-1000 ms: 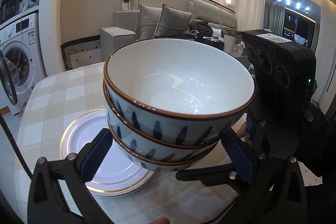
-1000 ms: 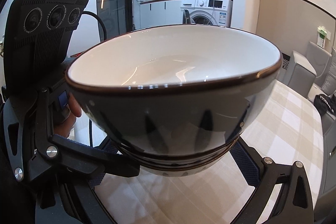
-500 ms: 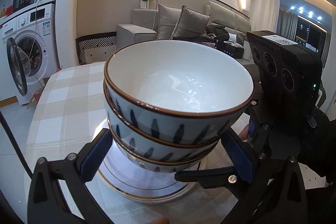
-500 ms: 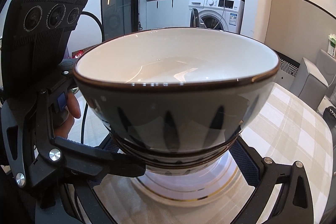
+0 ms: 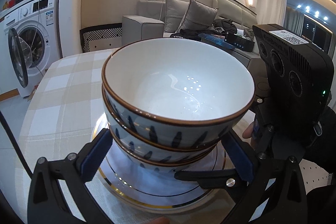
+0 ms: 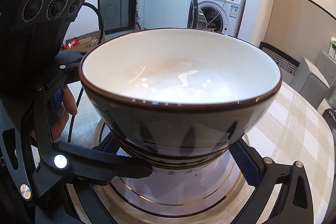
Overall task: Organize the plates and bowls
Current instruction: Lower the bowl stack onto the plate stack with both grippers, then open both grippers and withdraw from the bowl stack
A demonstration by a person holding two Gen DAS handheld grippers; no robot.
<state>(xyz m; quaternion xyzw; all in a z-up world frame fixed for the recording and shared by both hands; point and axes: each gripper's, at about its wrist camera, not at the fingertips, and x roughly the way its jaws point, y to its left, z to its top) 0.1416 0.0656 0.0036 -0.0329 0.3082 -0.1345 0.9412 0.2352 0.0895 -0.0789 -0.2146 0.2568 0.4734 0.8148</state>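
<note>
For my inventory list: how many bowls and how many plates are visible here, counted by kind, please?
Bowls: 3, nested in one stack
Plates: at least 1 under the stack; the gold-rimmed edge may hide more
Total: 4 at least

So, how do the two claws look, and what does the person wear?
Both claws, left and right, have black angular frames with silver screws and blue ridged pads. Each carries a black ribbed camera block with three round lenses; one shows a white label and a green light. A black cable leaves the left one. Dark sleeves cover the person's arms.
</note>
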